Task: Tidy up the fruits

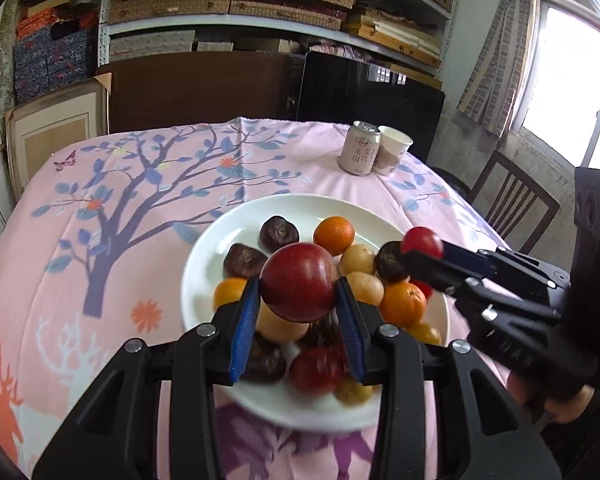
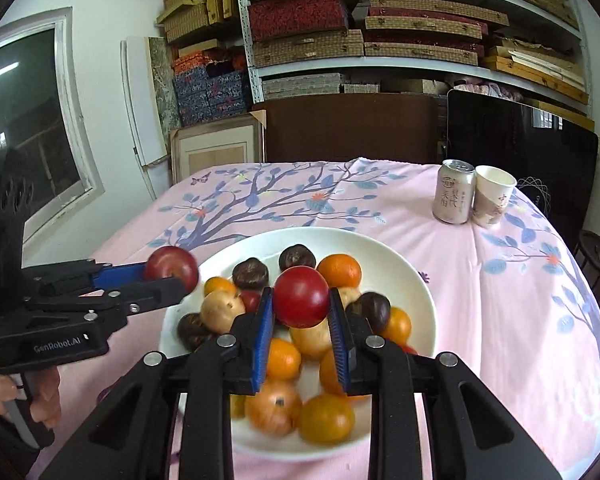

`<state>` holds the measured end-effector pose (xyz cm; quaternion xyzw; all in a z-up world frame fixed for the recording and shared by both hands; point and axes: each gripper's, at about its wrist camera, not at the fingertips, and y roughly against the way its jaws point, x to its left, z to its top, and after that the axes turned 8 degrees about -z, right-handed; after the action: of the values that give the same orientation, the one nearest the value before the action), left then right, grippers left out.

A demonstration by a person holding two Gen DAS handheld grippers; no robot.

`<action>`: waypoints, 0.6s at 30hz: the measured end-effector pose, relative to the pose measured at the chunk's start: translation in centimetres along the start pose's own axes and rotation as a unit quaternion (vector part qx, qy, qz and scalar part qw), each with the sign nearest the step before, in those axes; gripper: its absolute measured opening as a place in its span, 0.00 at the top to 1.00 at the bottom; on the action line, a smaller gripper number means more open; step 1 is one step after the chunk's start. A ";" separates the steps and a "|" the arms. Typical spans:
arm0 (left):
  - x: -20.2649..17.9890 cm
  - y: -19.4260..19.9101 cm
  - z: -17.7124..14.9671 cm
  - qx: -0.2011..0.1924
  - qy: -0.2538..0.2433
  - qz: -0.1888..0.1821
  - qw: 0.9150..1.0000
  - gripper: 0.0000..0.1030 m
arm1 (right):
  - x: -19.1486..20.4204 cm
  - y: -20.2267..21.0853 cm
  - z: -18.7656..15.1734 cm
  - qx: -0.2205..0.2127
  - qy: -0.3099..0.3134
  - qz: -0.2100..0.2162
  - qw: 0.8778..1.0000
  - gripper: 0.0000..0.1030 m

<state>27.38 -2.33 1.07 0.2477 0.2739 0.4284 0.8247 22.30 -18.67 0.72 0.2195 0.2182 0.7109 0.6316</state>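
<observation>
A table spread with a pink cloth (image 1: 148,208) printed with a blue tree stands before shelves stacked with woven boxes; a drink can (image 1: 359,147) and a paper cup (image 1: 392,150) stand touching at the far right corner. In the left wrist view, a white plate (image 1: 204,256) heaped with fruit is seen just beyond the fingers. The left gripper (image 1: 298,300) is clenched on a large dark-red plum (image 1: 298,282), which is pressed between the blue pads and held above the pile. At the right of this view the right gripper (image 1: 422,258) is seen grasping a smaller red fruit (image 1: 422,241) over the plate's right side. Tangerines (image 1: 334,235), pale yellow fruits (image 1: 357,259) and dark wrinkled ones (image 1: 278,233) are left on the plate.

In the right wrist view, the smaller red fruit (image 2: 301,297) is seen smooth, round and glossy, pinched at its widest girth between the right gripper (image 2: 301,308) pads. The left gripper (image 2: 172,276) is seen at the left edge with the plum (image 2: 172,268) carried beyond the plate (image 2: 420,280) rim.

The step in hand is judged to be carrying both red fruits clear of the plate. Both grips should be kept steady, since round, slick skins can be squeezed out of flat pads. The fruits should be kept apart from each other and set down gently on bare cloth, well away from the can and cup, so that nothing is rolled or knocked.
</observation>
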 end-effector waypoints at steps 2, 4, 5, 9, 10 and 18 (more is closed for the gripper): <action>0.0 -1.9 0.6 0.015 -0.003 0.013 1.000 0.63 | 0.3 -1.1 0.5 0.007 0.006 0.000 1.000 0.72; 0.4 -3.1 0.7 0.029 0.006 0.022 0.999 0.61 | 0.4 -1.5 0.8 0.008 0.011 -0.008 1.000 0.64; 0.8 -3.3 0.7 0.031 0.015 0.025 0.999 0.58 | 0.3 -1.3 0.8 0.002 0.011 -0.014 1.000 0.52; 1.5 -1.4 -0.2 0.006 0.027 0.048 0.998 0.18 | -0.7 -0.1 0.2 0.002 0.000 -0.013 1.000 0.40; 1.5 -0.6 -0.6 0.000 0.027 0.049 0.998 0.15 | -0.9 0.4 -0.1 0.010 -0.002 -0.009 1.000 0.39; -0.5 6.0 -6.9 0.005 0.020 0.061 0.998 0.05 | -2.5 7.2 -5.6 0.028 -0.004 -0.010 1.000 0.04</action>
<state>19.11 1.54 0.04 0.2598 0.2771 0.4813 0.7900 13.49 -22.11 0.38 0.2373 0.2377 0.6972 0.6333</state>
